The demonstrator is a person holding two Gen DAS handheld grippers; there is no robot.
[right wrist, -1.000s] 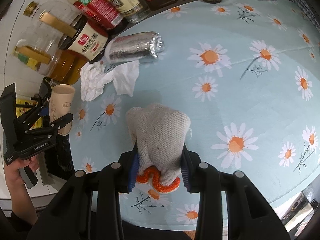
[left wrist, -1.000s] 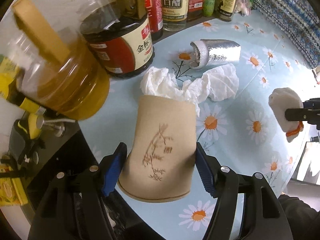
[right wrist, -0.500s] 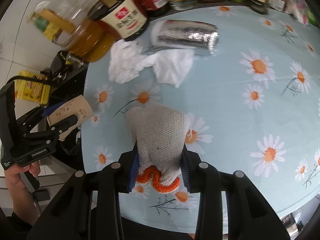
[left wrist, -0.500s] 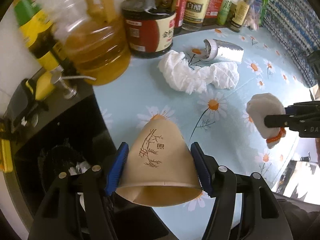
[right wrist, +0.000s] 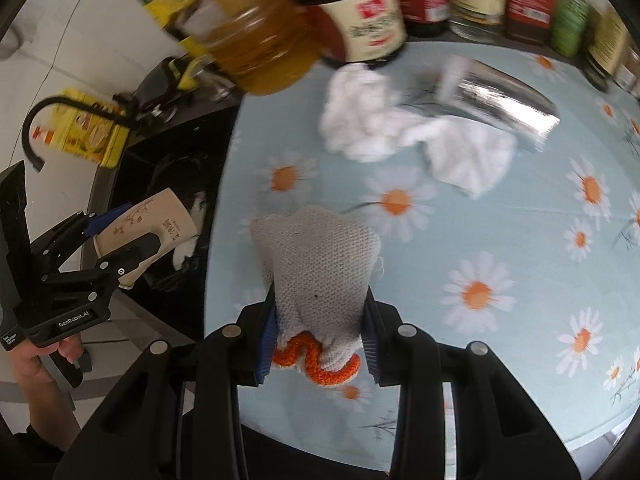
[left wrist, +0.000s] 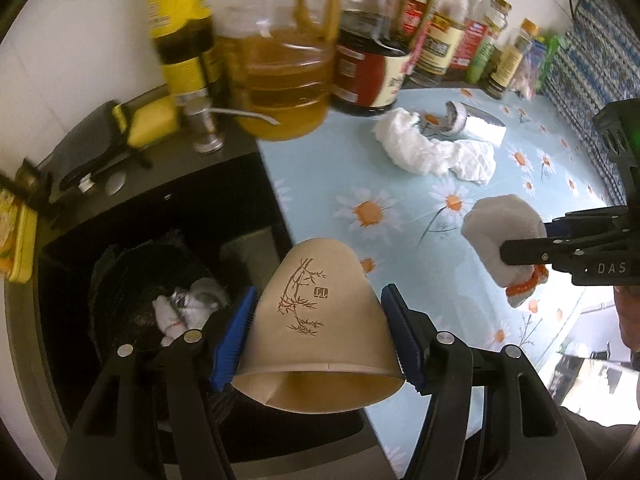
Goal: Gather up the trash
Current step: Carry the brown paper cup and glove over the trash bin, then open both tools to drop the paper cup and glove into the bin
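Note:
My left gripper is shut on a tan paper cup with a bamboo print, squeezed flat at its rim. It hangs at the table's left edge, beside a black-lined trash bin that holds white scraps. My right gripper is shut on a grey knitted glove with an orange cuff, above the daisy tablecloth. The right wrist view also shows the cup in the left gripper over the bin. On the table lie crumpled white tissue and a foil wrapper.
Oil and sauce bottles line the back of the table by the wall. A dark counter with a metal tap sits left of the table. A yellow packet lies at the far left. A person's hand holds the left gripper.
Both grippers have swung left with their loads. The cup has gone from above the table to its left edge by the bin; the glove follows, nearing that edge.

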